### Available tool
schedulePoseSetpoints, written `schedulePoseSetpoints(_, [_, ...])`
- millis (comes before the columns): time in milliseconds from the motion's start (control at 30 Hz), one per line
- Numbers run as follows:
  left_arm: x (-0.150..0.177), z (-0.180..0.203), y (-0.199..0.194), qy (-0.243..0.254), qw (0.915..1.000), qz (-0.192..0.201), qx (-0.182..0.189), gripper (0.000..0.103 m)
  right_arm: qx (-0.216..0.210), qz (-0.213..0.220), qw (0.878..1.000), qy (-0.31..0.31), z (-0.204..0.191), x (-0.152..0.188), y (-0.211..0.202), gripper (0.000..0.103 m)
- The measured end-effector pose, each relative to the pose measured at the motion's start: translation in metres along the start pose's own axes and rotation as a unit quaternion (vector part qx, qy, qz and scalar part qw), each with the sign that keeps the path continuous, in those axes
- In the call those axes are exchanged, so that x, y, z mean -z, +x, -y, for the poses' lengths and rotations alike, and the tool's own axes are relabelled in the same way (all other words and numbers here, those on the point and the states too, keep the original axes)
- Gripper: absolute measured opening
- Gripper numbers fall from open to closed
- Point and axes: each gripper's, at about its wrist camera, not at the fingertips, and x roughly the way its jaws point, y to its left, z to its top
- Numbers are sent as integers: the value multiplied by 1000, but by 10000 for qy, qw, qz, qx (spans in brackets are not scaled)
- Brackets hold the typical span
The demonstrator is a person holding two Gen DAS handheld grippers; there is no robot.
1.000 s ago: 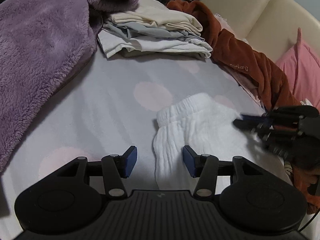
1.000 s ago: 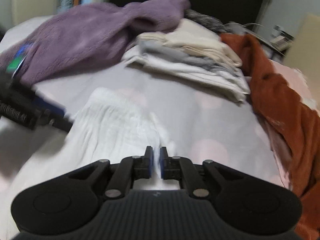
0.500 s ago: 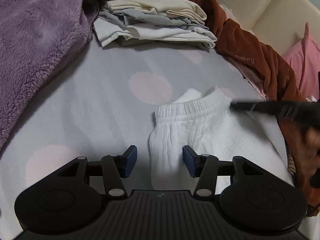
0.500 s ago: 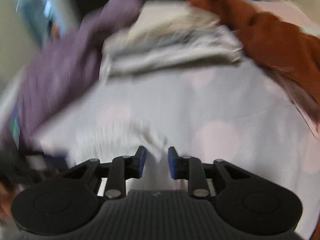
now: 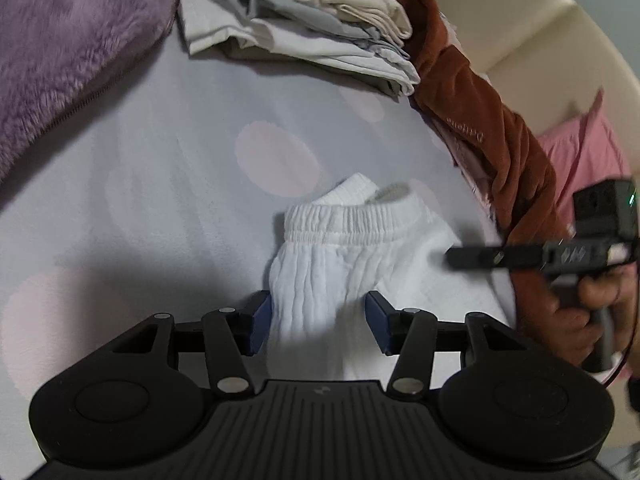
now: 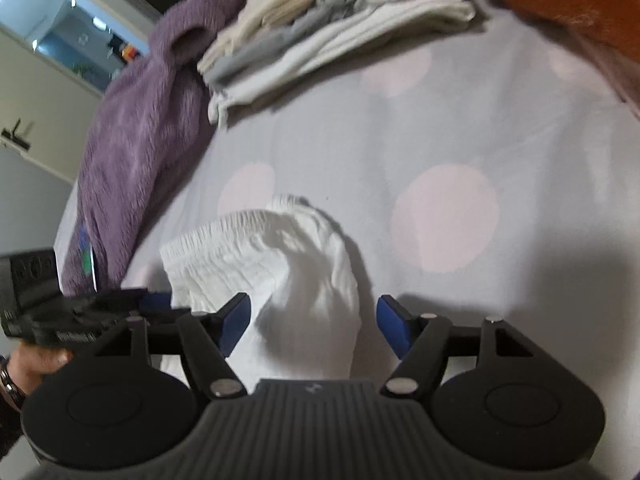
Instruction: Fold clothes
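Observation:
A small white crinkled garment with an elastic waistband (image 5: 352, 256) lies folded on the lilac polka-dot bedsheet (image 5: 160, 208); it also shows in the right wrist view (image 6: 296, 264). My left gripper (image 5: 318, 322) is open, its blue pads on either side of the garment's near end. My right gripper (image 6: 314, 324) is open too, straddling a raised fold of the same garment. The right gripper shows side-on at the garment's right edge in the left wrist view (image 5: 520, 258).
A stack of folded pale clothes (image 5: 312, 28) sits at the back. A purple fleece (image 5: 68, 52) lies on the left, a rust-brown garment (image 5: 480, 120) and a pink pillow (image 5: 580, 152) on the right, by a cream headboard (image 5: 532, 28).
My right gripper has opened and let go of the white garment, which now lies folded narrower. My left gripper moved closer over its near end.

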Motion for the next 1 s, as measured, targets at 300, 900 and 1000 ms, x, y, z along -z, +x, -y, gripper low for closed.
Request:
schedulePoseSetpoints(300, [-16,-13,12,-369,9988,-68,319,48,371,187,9991,-32,-3,-9,24,72])
schedulePoseSetpoints(900, [-22,5,18,-28,9995,0,-309,10,727,109,9940,-809,-34,-6,29,18])
schedulePoseSetpoints(1000, [-20,10,14,53,9993,45,-359,9,728,196,9938,-823,-37,-6,23,18])
